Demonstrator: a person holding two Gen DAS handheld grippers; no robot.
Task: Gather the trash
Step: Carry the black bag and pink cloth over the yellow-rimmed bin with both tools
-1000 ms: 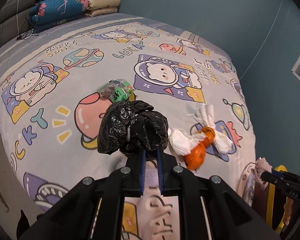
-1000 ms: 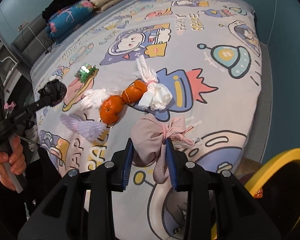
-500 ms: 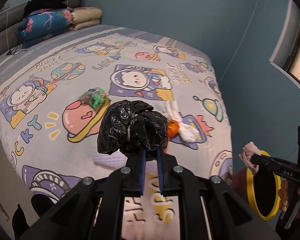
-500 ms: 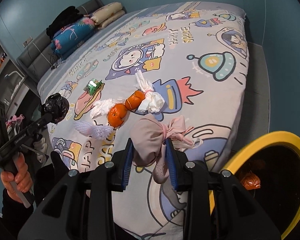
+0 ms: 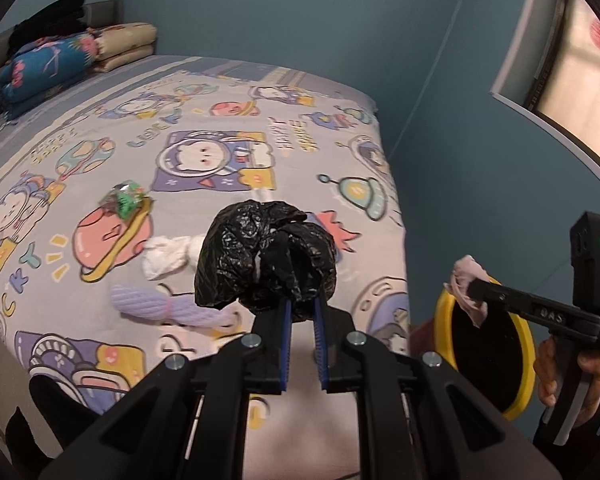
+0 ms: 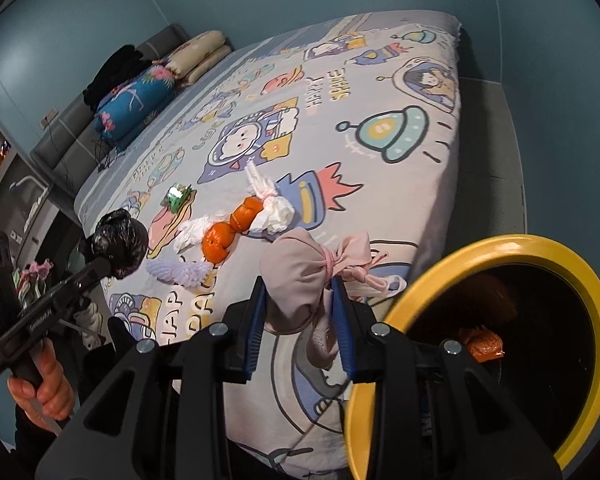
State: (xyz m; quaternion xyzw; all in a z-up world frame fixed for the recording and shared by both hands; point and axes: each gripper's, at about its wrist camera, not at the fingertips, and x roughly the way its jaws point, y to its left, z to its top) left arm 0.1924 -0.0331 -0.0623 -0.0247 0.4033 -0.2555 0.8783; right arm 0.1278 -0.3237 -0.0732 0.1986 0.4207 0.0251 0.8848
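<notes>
Left gripper (image 5: 301,312) clamped narrow on a crumpled black plastic bag (image 5: 265,258), held above the bed (image 5: 312,128). Right gripper (image 6: 299,312) pinched on a knotted pink cloth bundle (image 6: 296,276), beside the yellow-rimmed bin (image 6: 496,248). Both judged light, soft, squashy; best gripped at the gathered necks.

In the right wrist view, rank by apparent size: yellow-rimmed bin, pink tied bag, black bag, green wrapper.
1. Yellow-rimmed bin
2. Pink tied bag, though nearness to the camera inflates it
3. Black bag
4. Green wrapper
</notes>
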